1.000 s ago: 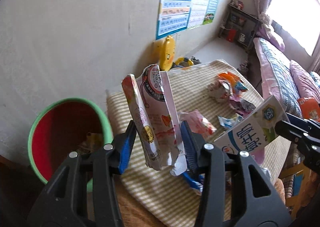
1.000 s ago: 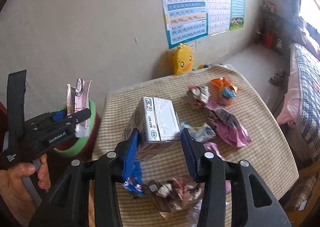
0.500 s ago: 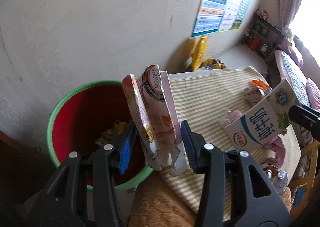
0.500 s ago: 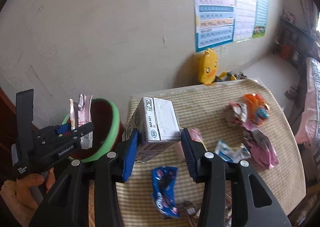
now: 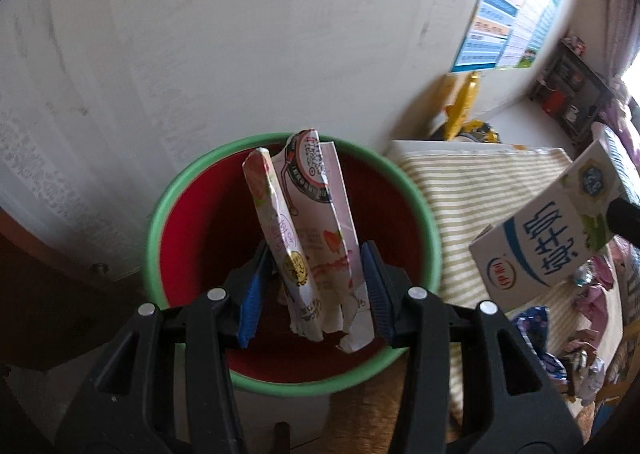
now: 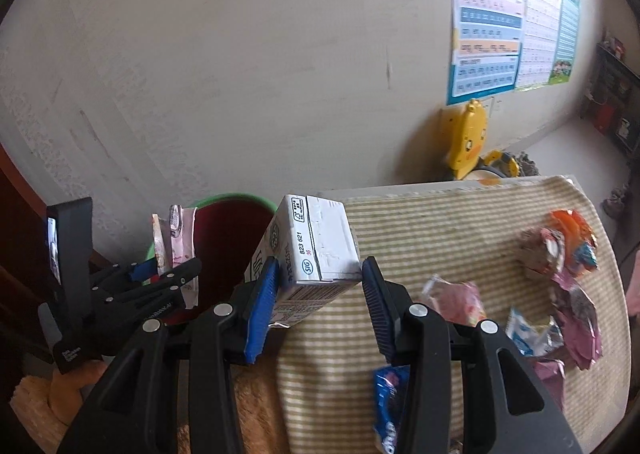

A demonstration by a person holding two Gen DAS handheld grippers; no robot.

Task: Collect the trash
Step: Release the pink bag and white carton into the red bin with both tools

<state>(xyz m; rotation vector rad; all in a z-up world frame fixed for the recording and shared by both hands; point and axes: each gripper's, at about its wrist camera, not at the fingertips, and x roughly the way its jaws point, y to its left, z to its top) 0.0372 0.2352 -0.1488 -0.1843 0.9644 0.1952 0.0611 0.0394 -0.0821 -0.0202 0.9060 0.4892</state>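
Observation:
My left gripper (image 5: 314,290) is shut on a flattened pink and white drink pouch (image 5: 308,230) and holds it upright over the mouth of a red bin with a green rim (image 5: 158,210). The right wrist view shows that same pouch (image 6: 176,242) at the left, above the bin (image 6: 232,238). My right gripper (image 6: 318,294) is shut on a white milk carton (image 6: 316,254), which hangs over the striped table's left end beside the bin. In the left wrist view the carton (image 5: 556,238) shows at the right with blue lettering.
Several wrappers (image 6: 560,286) lie scattered on the striped tablecloth (image 6: 440,222), with a blue one (image 6: 386,410) near the front edge. A yellow duck toy (image 6: 468,138) stands by the wall under posters (image 6: 512,30). Dark wooden furniture (image 5: 48,262) sits left of the bin.
Both grippers have swung left with their loads. The pouch went from above the table to over the bin's mouth, and the carton came to the table's left end near the bin.

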